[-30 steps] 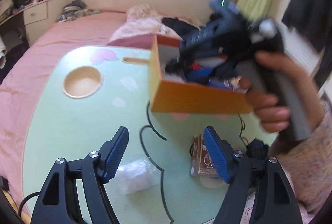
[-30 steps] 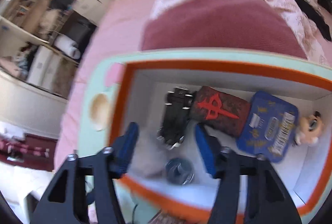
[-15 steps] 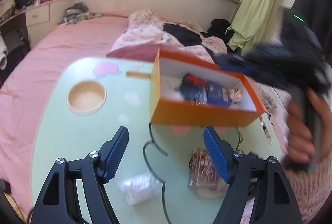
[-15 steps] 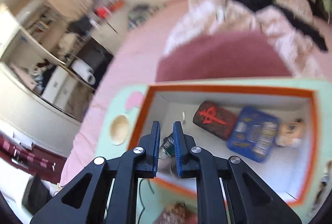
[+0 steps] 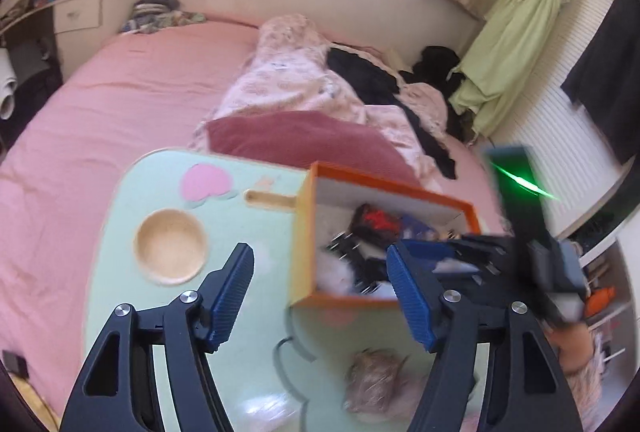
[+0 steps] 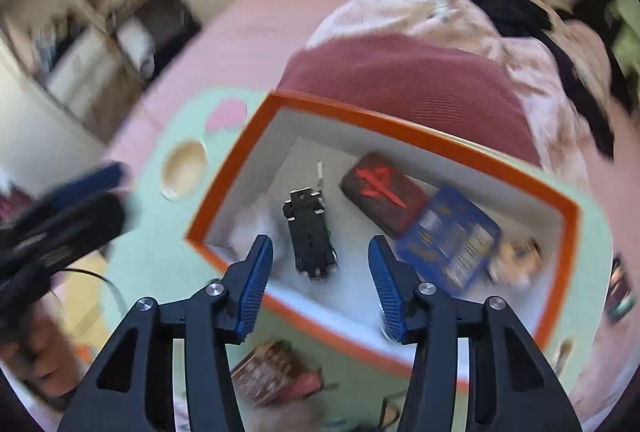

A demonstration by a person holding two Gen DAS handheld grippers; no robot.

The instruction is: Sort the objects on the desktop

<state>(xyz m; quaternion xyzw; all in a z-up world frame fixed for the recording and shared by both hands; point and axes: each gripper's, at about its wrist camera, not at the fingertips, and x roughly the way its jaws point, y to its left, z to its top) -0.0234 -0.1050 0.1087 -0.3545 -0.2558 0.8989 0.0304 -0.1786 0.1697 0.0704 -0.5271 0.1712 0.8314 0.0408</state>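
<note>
Motion blur smears much of both views, yet the right hand-held gripper (image 6: 320,274) hangs jaws apart and empty above the orange box (image 6: 436,141), showing a black clip (image 6: 310,232), red-marked case (image 6: 380,193) and blue tin (image 6: 452,236), while the left hand-held gripper (image 5: 320,294), also apart, shows what may be a packet (image 5: 376,380) on the tabletop (image 5: 132,312).

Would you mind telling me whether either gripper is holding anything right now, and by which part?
Nothing is held. The left gripper is open over the table, and the right gripper is open above the orange box, with nothing between its fingers.
</note>
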